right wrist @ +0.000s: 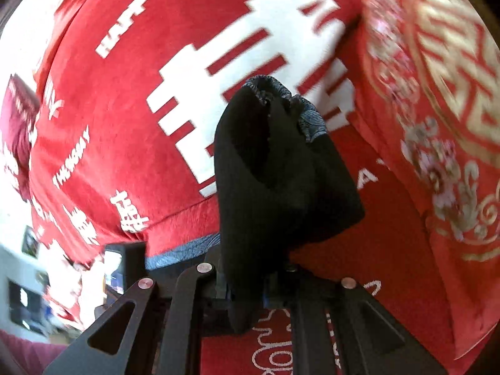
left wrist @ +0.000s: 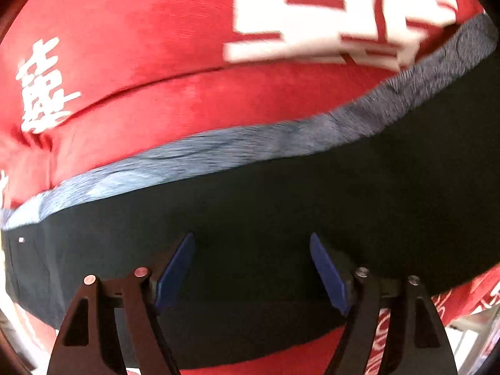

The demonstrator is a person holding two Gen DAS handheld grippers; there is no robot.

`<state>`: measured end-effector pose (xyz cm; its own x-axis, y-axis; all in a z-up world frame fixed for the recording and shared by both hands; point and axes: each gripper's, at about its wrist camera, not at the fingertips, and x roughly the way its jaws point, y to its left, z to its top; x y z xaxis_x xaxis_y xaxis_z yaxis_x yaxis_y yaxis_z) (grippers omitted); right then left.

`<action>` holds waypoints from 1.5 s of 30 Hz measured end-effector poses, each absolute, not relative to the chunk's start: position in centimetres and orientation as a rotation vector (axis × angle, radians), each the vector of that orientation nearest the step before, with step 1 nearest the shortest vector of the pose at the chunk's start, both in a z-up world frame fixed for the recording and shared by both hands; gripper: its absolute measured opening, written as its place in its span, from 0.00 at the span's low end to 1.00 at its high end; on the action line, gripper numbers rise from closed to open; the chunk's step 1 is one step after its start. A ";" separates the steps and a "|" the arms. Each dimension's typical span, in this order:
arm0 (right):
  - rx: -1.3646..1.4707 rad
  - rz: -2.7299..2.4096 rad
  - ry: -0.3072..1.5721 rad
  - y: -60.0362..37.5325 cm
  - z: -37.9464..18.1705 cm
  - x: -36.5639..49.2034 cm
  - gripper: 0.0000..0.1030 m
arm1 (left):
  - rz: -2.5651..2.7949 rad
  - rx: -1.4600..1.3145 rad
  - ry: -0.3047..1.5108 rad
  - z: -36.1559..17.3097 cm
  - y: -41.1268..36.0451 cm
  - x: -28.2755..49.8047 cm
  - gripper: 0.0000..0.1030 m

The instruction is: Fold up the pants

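Right gripper [right wrist: 247,284] clamps a bunched fold of the black pants [right wrist: 275,181] above the red blanket [right wrist: 125,125], while the left gripper [left wrist: 251,268] points steeply down, jaws apart over the cloth.

Matt black cloth pants [left wrist: 281,212] showing a ribbed grey-blue knit waistband [left wrist: 218,150], soft napped red blanket [left wrist: 140,31] bearing flat white print, black matt plastic gripper arms [left wrist: 131,318] carrying shiny metal pins [left wrist: 141,271], blue matt pads [left wrist: 175,268]
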<state>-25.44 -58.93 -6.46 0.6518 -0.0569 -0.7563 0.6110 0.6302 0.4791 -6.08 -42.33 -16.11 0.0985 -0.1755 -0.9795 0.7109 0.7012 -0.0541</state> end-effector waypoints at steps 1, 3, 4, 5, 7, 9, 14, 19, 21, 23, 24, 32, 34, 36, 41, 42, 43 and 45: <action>0.770 -0.429 0.787 -58.3 -6.0 -24.9 0.13 | -0.699 0.481 1.313 -15.3 -40.9 -5.5 0.75; 0.693 -0.424 0.812 -56.5 -5.1 -23.8 0.14 | -0.699 0.456 1.308 -14.3 -38.6 -4.5 0.75; 0.652 -0.422 0.826 -55.2 -4.7 -22.7 0.14 | -0.696 0.446 1.307 -13.8 -37.3 -3.9 0.75; 0.627 -0.417 0.833 -54.1 -4.4 -22.0 0.14 | -0.692 0.437 1.305 -13.5 -35.6 -3.0 0.75; 0.581 -0.404 0.846 -51.9 -4.1 -20.2 0.15 | -0.674 0.423 1.307 -12.6 -32.2 -1.2 0.75; 0.502 -0.382 0.886 -48.1 -4.3 -17.2 0.17 | -0.650 0.408 1.305 -12.0 -29.8 0.1 0.75; 0.292 -0.339 1.011 -38.0 -8.3 -10.2 0.23 | -0.567 0.390 1.310 -12.2 -21.9 4.2 0.75; -0.075 -0.379 1.247 -28.7 -16.5 -5.9 0.35 | -0.520 0.412 1.359 -14.6 -17.5 5.3 0.75; -0.264 -0.399 1.273 -25.7 -17.9 -6.1 0.44 | -0.519 0.409 1.376 -15.3 -16.6 5.6 0.75; -0.270 -0.347 1.247 -24.4 -16.9 -7.0 0.49 | -0.530 0.398 1.388 -15.8 -16.1 5.9 0.75; -0.235 -0.314 1.237 -24.1 -16.0 -7.6 0.51 | -0.542 0.388 1.396 -15.7 -16.1 5.9 0.75; 0.897 -0.250 1.059 -35.7 -14.1 -13.1 0.52 | -0.763 0.261 1.420 -13.4 -21.2 5.1 0.75; 1.105 -0.272 1.003 -38.7 -15.7 -14.3 0.52 | -0.814 0.236 1.434 -13.1 -22.8 4.7 0.75; 1.168 -0.274 0.979 -39.5 -16.4 -15.1 0.52 | -0.860 0.226 1.455 -13.4 -24.4 4.5 0.75; 1.335 -0.283 0.923 -40.3 -18.0 -16.5 0.52 | -0.885 0.250 1.516 -15.5 -27.5 4.1 0.75; 1.366 -0.288 0.909 -40.4 -18.3 -16.8 0.52 | -0.882 0.252 1.524 -15.9 -27.8 3.9 0.74; 1.407 -0.294 0.883 -40.5 -18.7 -17.1 0.52 | -0.873 0.258 1.528 -16.2 -28.0 3.8 0.68; 1.468 -0.298 0.842 -41.2 -19.5 -17.6 0.52 | -0.860 0.281 1.524 -16.5 -28.1 3.4 0.57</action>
